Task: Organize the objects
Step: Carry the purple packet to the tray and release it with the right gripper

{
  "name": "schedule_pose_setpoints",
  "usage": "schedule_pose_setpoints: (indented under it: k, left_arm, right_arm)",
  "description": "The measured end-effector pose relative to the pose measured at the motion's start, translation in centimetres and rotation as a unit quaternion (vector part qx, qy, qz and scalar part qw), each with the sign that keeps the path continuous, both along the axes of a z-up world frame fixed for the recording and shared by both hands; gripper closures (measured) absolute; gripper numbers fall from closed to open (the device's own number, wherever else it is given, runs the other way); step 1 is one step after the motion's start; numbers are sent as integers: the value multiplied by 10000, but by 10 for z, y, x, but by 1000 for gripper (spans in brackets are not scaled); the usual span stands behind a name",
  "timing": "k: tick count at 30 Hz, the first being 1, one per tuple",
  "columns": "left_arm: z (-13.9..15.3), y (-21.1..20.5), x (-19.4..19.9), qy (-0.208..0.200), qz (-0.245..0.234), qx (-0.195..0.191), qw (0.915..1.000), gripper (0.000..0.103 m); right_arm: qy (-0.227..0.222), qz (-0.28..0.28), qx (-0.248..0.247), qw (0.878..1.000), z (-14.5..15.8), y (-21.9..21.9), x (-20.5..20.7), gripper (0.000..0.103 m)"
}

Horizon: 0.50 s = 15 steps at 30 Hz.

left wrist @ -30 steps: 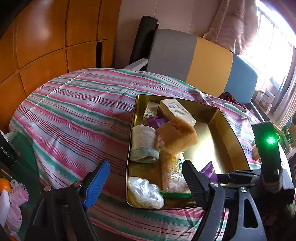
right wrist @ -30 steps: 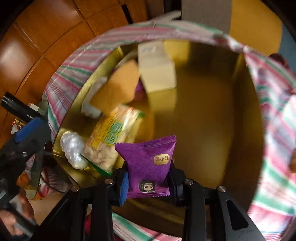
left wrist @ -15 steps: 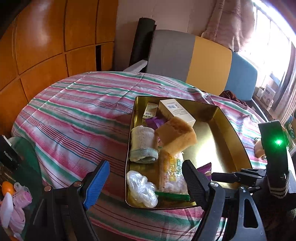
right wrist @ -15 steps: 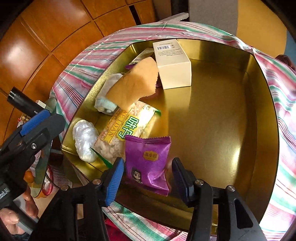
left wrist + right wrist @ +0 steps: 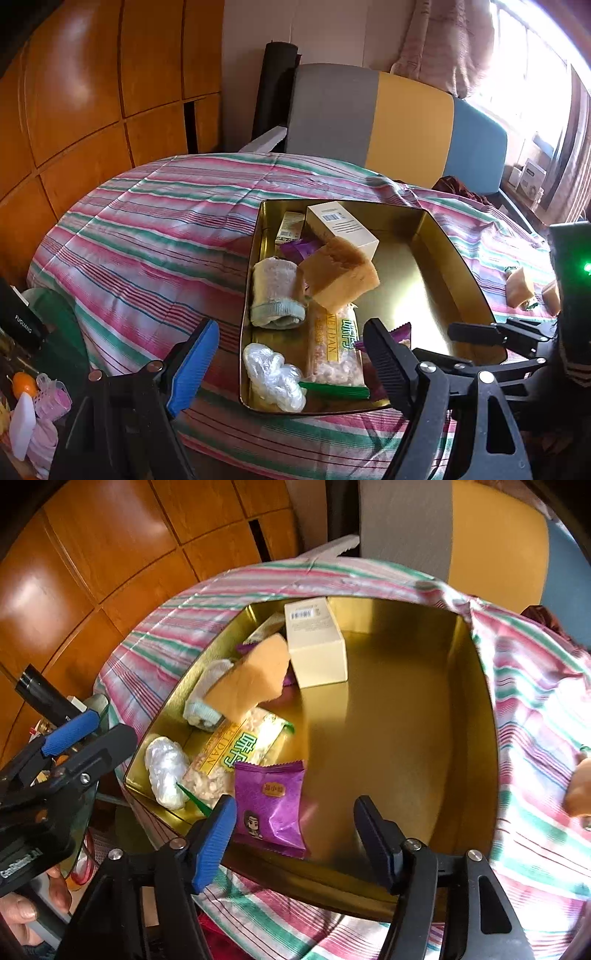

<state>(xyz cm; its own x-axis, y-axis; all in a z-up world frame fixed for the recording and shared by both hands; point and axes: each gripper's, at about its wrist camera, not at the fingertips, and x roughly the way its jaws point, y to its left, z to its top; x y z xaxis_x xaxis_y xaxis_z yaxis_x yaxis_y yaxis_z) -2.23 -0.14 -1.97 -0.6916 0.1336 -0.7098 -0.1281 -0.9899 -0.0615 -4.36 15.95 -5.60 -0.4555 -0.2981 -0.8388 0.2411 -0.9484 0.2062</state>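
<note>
**Purple packet lying free in the gold tin, right jaws opening**

Right gripper (image 5: 293,834): jaws spreading, pads clear of the purple snack packet (image 5: 271,805). Packet lies flat on the tin floor between the two fingers, nearer the blue-padded one, touching neither. Released.

Gold tin (image 5: 480,716) sits on the striped bedspread (image 5: 147,229). Its contents crowd the side from 8 to 12 o'clock in the right wrist view; the side toward 3 o'clock is bare metal.

- Peanut candy bag (image 5: 236,760) at 10 o'clock from the packet, its corner just beside it.
- Crumpled clear plastic (image 5: 166,771) at 9 o'clock, in the tin's near corner.
- Sponge (image 5: 255,675) leaning tilted over the rolled towel (image 5: 207,698) and the candy bag.
- White box (image 5: 316,642) at 12 o'clock, toward the far wall, with a second purple wrapper peeking out beside it.

Left gripper (image 5: 291,365): jaws wide apart and empty, hovering over the tin's near edge. A hand (image 5: 29,904) holds its handle at 8 o'clock in the right wrist view.

Two tan pieces (image 5: 521,288) lie on the bedspread outside the tin, at 3 o'clock in the left wrist view.
</note>
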Motion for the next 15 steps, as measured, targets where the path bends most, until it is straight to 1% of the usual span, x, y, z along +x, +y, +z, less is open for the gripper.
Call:
schedule_pose_setpoints:
  k: [10,15]
  left_arm:
    - [5,13,2,30,-145,-93,9998,21]
    - [7,19,4,46,-194,-139,9997,21]
  right_arm:
    - [205,-146,-79,9997,10,14,8,35]
    - [329,-164,-14,9993,14,17,13,35]
